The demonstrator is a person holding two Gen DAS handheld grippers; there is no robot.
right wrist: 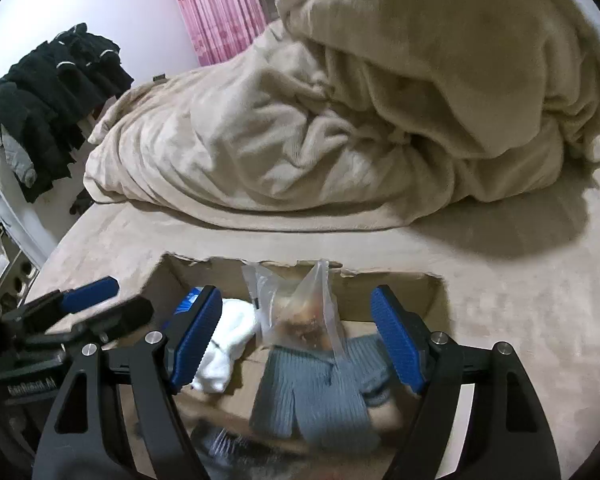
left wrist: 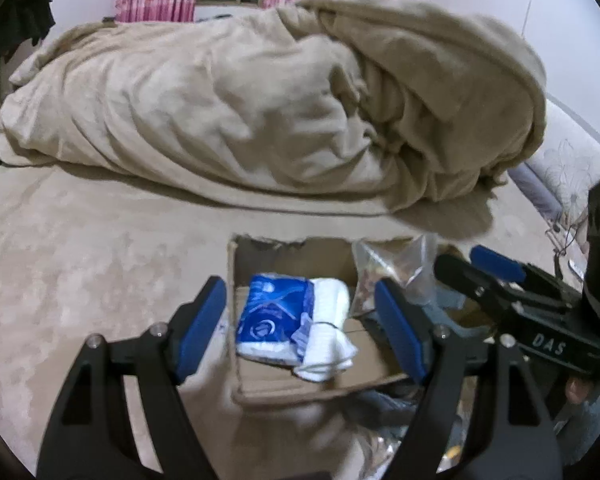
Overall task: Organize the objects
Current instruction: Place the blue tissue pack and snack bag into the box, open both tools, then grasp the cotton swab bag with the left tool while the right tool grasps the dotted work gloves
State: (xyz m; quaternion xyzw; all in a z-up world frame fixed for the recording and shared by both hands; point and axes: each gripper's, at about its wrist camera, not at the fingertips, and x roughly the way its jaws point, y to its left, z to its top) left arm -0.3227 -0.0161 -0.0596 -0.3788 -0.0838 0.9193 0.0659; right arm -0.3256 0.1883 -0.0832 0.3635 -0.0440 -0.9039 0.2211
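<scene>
We see a rumpled beige blanket (left wrist: 260, 112) heaped on the bed (left wrist: 80, 240), which wears a beige cover. Behind hang pink curtains (right wrist: 220, 8) against a pale wall (right wrist: 100, 4). Dark clothes (right wrist: 56, 92) lie piled left of the bed, perhaps over a rack.

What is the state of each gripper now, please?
Left gripper: open, holding nothing, above the cardboard box.
Right gripper: open, holding nothing, above the plastic bag and grey knit cloth.
</scene>
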